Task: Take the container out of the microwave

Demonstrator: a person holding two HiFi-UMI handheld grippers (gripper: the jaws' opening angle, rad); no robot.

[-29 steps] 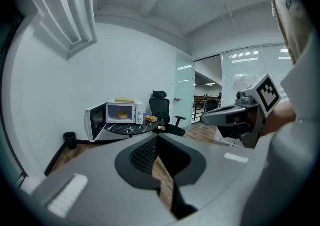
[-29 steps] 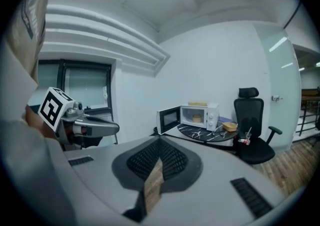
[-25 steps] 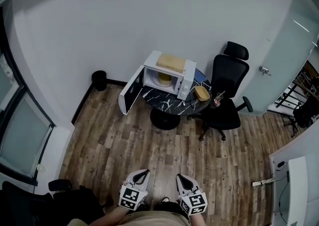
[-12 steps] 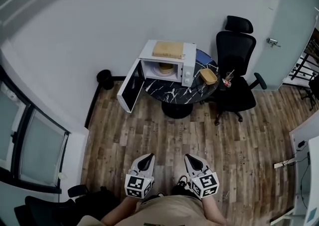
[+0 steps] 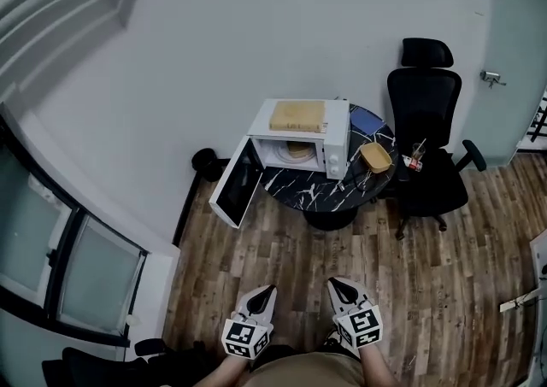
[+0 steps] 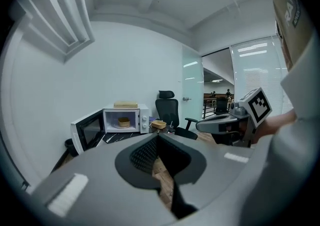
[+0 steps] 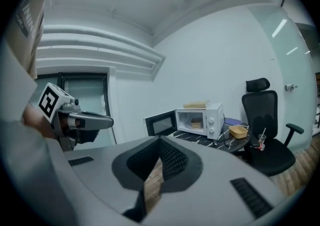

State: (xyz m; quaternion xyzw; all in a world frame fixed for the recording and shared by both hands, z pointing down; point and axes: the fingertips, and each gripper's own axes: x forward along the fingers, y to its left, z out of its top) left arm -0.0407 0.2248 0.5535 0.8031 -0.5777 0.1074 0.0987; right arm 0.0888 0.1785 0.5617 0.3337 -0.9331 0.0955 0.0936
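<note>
A white microwave (image 5: 301, 143) stands on a round black marble table (image 5: 329, 191) across the room, its door (image 5: 237, 193) swung open to the left. Inside it sits a tan round container (image 5: 297, 150), also visible in the left gripper view (image 6: 123, 121) and the right gripper view (image 7: 196, 124). My left gripper (image 5: 267, 291) and right gripper (image 5: 337, 284) hang low near my body, far from the table, over the wooden floor. Both are shut with nothing between the jaws.
A flat tan board (image 5: 297, 115) lies on top of the microwave. A yellow tray (image 5: 374, 156) and a cup with a straw (image 5: 417, 158) sit at the table's right. A black office chair (image 5: 426, 142) stands beside it, a black bin (image 5: 205, 162) by the wall.
The head view has swung: the microwave and table now sit further right and lower in the picture. Both grippers stay shut and low, shifted slightly right.
</note>
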